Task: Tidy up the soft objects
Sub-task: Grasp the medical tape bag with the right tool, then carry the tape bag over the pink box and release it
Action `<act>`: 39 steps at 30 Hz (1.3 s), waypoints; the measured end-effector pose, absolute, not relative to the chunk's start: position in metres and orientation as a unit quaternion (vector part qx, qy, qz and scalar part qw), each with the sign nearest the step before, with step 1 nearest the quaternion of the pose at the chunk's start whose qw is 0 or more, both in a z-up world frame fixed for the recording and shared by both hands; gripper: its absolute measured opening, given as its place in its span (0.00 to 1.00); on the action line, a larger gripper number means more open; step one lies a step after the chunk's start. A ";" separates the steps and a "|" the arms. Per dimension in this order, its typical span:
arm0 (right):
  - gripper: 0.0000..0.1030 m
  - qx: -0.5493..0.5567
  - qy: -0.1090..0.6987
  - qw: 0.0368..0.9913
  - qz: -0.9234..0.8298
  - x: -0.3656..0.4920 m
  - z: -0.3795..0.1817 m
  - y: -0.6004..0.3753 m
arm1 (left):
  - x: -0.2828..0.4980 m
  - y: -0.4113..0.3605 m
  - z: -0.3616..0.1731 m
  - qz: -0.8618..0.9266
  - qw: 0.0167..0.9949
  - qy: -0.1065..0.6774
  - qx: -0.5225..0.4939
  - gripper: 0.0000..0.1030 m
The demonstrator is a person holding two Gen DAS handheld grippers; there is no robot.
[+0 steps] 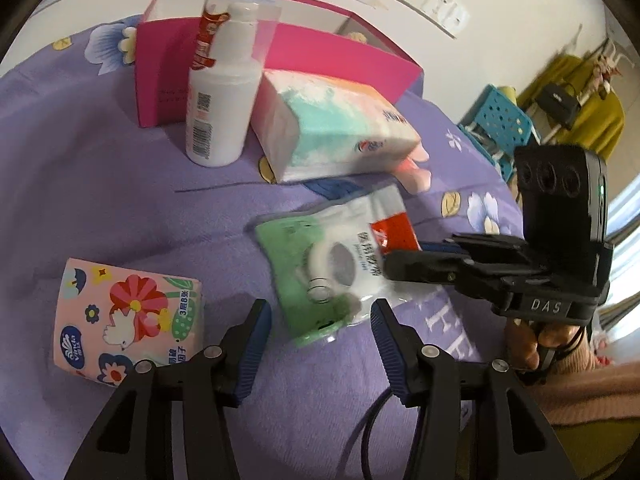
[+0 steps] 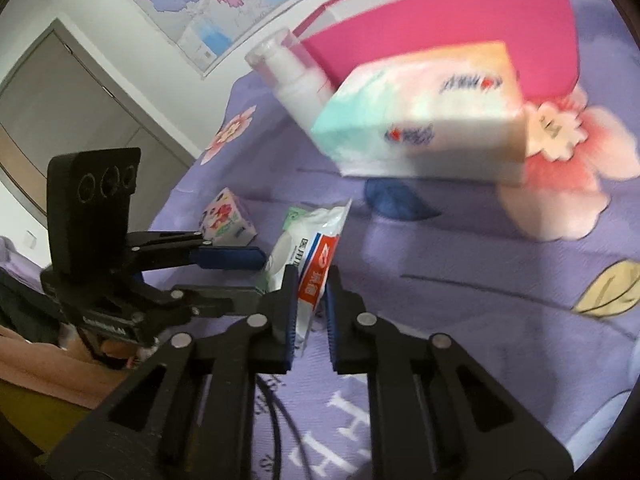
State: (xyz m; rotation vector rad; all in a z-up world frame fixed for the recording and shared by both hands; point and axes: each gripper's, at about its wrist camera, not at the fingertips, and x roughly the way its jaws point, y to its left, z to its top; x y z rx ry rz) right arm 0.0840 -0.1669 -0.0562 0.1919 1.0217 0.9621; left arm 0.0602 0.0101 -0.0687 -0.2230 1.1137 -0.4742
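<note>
Crinkly plastic pouch is being pinched at its red corner by the right gripper; left gripper, spread, is hovering alongside. Grip should be deepened before lifting toward the pink box.

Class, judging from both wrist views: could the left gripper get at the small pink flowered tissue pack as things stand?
Probably yes. The left gripper is open and holds nothing, and the tissue pack lies alone on the purple bedsheet just to its left, with nothing between them.
</note>
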 end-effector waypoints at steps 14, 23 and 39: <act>0.08 0.043 0.462 0.779 0.421 0.079 -0.061 -0.174 | 0.083 -0.010 -0.070 -0.240 0.818 0.516 -0.085 0.62; 0.07 0.079 0.447 0.778 0.435 0.084 -0.039 -0.188 | 0.081 -0.006 -0.052 -0.237 0.830 0.492 -0.112 0.42; 0.07 0.100 0.368 0.820 0.426 0.137 0.048 -0.202 | 0.147 -0.026 0.037 -0.237 0.877 0.411 -0.077 0.42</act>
